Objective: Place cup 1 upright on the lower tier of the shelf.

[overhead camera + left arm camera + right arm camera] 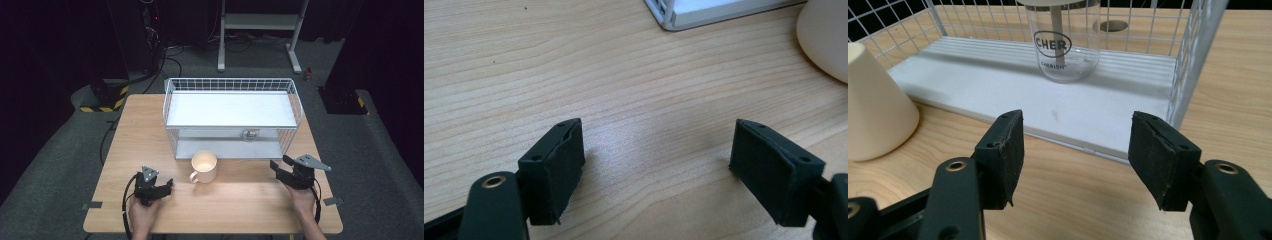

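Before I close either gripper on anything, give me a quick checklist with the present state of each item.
1. Left gripper open, nothing between the jaws: ok.
2. Right gripper open, nothing between the jaws: ok.
3. Cream ceramic mug upright on the wooden table, between the grippers: ok.
4. Clear glass jar with black lettering upright on the lower shelf of the white wire rack: ok.
5. Path from right gripper to jar unobstructed: ok.
6. Mug contents: cannot tell.
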